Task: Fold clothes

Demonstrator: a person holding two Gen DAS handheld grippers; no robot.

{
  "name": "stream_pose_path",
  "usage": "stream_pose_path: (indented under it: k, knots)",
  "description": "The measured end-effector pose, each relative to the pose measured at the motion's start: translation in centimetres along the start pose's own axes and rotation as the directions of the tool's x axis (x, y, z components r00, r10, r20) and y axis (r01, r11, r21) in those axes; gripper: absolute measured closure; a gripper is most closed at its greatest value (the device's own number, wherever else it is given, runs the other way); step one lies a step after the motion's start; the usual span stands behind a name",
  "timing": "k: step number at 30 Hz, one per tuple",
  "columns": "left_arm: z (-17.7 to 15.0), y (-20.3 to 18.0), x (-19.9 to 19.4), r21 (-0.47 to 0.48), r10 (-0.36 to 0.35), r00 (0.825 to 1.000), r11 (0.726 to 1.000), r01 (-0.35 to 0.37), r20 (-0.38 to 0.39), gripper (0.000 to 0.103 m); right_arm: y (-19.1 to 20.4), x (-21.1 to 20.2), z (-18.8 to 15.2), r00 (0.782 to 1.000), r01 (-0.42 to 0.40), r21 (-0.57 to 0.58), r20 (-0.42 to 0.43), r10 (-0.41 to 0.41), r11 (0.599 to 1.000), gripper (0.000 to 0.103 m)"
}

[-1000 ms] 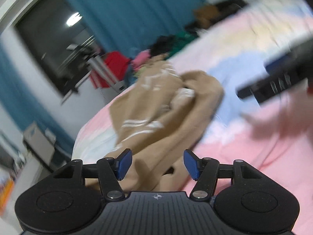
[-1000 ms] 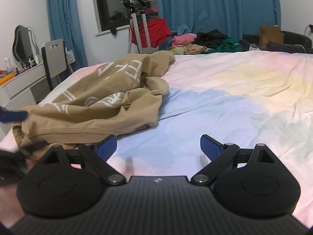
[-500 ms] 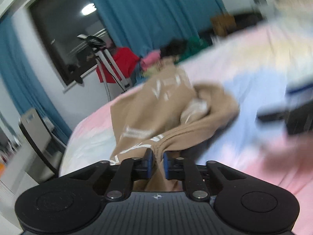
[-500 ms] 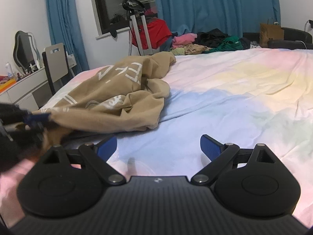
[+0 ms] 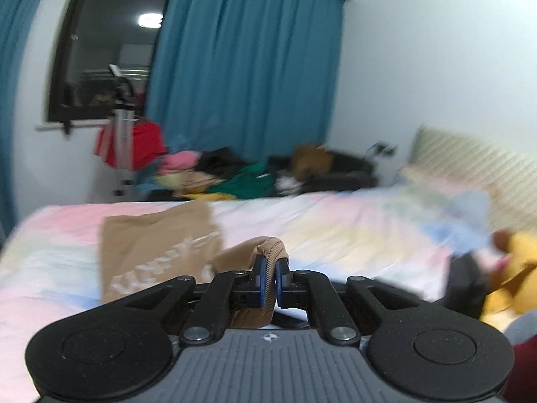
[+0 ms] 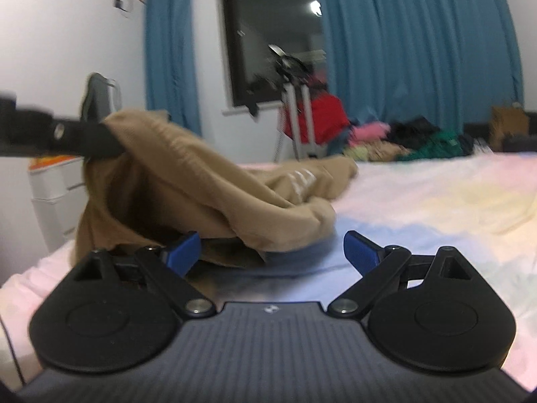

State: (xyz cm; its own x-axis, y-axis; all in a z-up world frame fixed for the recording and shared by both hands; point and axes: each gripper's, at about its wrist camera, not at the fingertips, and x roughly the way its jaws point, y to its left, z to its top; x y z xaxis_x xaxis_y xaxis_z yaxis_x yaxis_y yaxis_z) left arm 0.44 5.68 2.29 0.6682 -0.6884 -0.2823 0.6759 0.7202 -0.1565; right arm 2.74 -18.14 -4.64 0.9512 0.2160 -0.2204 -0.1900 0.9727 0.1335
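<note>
One big bed [image 6: 436,208] with a pastel rainbow sheet takes up most of the room, and the tan T-shirt [image 6: 208,194] with white lettering is half lifted off it, the rest slumped in a heap on the near corner. The left gripper [image 5: 268,282] has its blue pads pinched tight on a ribbed edge of the shirt, looks like the collar or a hem, and holds it up in the air. The right gripper [image 6: 272,252] sits low just in front of the heap, fingers spread wide, holding nothing.

What worries me: it's one small pinch carrying the shirt, so a quick tug could pull the fabric out. And with the bulk bunched, the right one could easily grab two layers at once and lock in a twist. The clothes pile [image 6: 402,141] behind the bed is well clear.
</note>
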Motion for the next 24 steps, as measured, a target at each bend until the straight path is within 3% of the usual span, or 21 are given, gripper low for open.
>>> stream_pose_path:
  k: [3, 6, 11, 15, 16, 17, 18, 20, 21, 23, 24]
  knots:
    - [0.4, 0.9, -1.6, -0.064, -0.128, 0.991, 0.989, 0.131, 0.049, 0.097, 0.2, -0.4, 0.1, 1.0, -0.015, -0.009, 0.021, 0.015, 1.0, 0.009]
    - [0.6, 2.7, -2.6, -0.135, -0.211, 0.972, 0.965, 0.224, 0.102, 0.097, 0.3, -0.4, 0.3, 0.998, -0.041, -0.024, 0.039, 0.042, 0.999, 0.009]
    - [0.6, 4.8, -3.7, -0.197, -0.26, 0.956, 0.939, 0.283, 0.136, 0.097, 0.4, -0.1, 0.9, 0.993, -0.1, -0.059, 0.061, 0.103, 0.993, 0.01]
    - [0.4, 5.4, -4.0, -0.182, -0.319, 0.939, 0.923, 0.338, 0.126, 0.097, 0.4, 0.2, 1.3, 0.985, -0.146, -0.087, 0.077, 0.153, 0.985, 0.01]
    - [0.3, 5.5, -4.1, -0.179, -0.341, 0.932, 0.916, 0.358, 0.122, 0.097, 0.6, 0.3, 1.4, 0.984, -0.156, -0.099, 0.072, 0.164, 0.983, 0.015]
    - [0.3, 5.4, -4.2, -0.176, -0.371, 0.921, 0.905, 0.387, 0.118, 0.097, 0.9, 0.5, 1.4, 0.983, -0.167, -0.113, 0.06, 0.174, 0.979, 0.03]
    - [0.3, 5.3, -4.3, -0.172, -0.393, 0.912, 0.896, 0.409, 0.12, 0.097, 1.0, 0.6, 1.5, 0.982, -0.177, -0.12, 0.049, 0.184, 0.977, 0.034]
    - [0.2, 5.0, -4.7, -0.165, -0.427, 0.895, 0.881, 0.444, 0.127, 0.097, 1.1, 0.6, 1.7, 0.979, -0.197, -0.122, 0.032, 0.202, 0.973, 0.057]
    - [0.2, 5.0, -4.9, -0.164, -0.435, 0.891, 0.876, 0.453, 0.134, 0.097, 1.1, 0.4, 1.9, 0.978, -0.202, -0.119, 0.028, 0.207, 0.972, 0.065]
    - [0.2, 5.1, -5.4, -0.167, -0.437, 0.887, 0.873, 0.458, 0.149, 0.097, 0.7, -0.3, 2.6, 0.977, -0.207, -0.105, 0.028, 0.211, 0.973, 0.089]
    - [0.1, 5.3, -5.6, -0.168, -0.429, 0.89, 0.876, 0.452, 0.156, 0.097, 0.5, -0.8, 3.1, 0.977, -0.21, -0.094, 0.027, 0.213, 0.973, 0.091]
